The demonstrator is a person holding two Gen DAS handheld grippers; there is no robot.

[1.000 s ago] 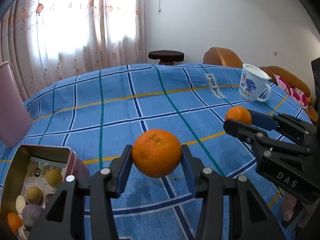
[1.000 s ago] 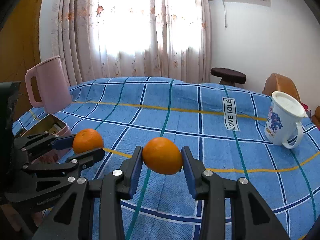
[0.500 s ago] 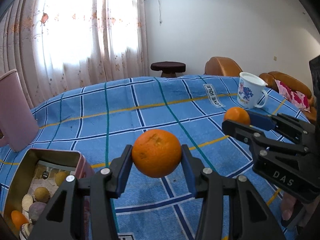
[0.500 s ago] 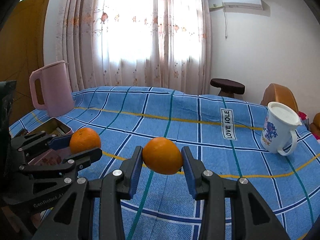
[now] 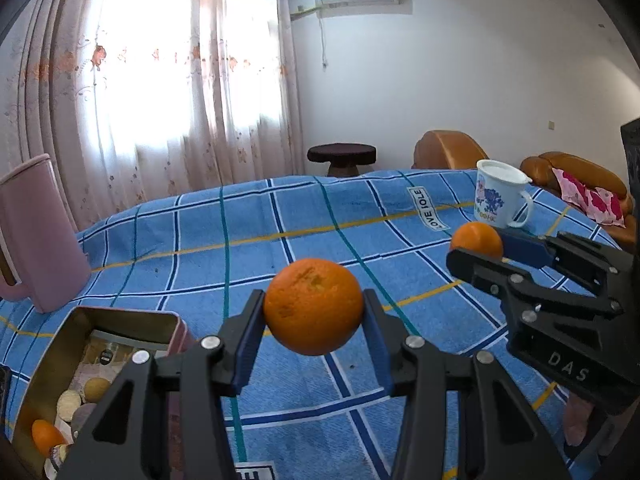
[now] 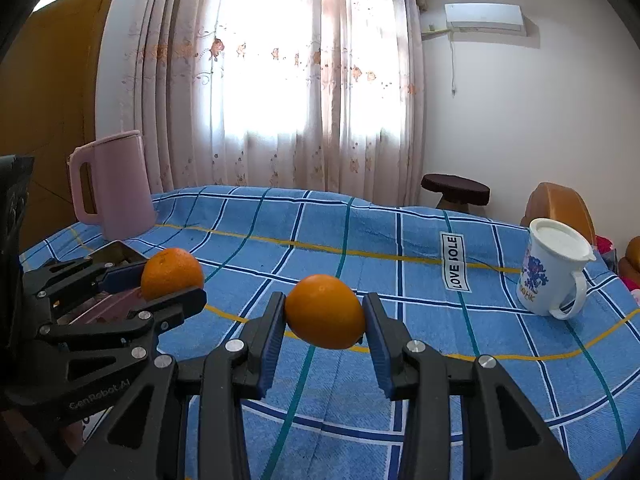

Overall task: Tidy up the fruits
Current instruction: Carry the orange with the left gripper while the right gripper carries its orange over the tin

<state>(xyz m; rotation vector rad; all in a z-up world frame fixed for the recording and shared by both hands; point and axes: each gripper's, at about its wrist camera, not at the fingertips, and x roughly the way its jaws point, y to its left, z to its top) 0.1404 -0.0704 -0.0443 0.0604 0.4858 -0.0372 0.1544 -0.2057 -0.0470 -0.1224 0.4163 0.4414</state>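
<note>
While both tongs rise from a second ago, the left tongs (image 5: 314, 312) grip an orange (image 5: 313, 306) beside the tin (image 5: 120, 316); the right tongs (image 6: 324, 316) clamp a second orange (image 6: 325, 311) above the worktop (image 6: 400, 240). Judgement: both fruits in transit, unplaced.

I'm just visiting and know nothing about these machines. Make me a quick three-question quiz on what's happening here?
1. True or false: the left gripper and right gripper each hold an orange.
2. Which side of the left gripper is the open tin on: A) left, B) right, C) directly behind the white mug?
3. Fill in: the pitcher on the blue checked cloth is coloured ____.

Key: 1 true; 2 A; 3 pink.
</note>
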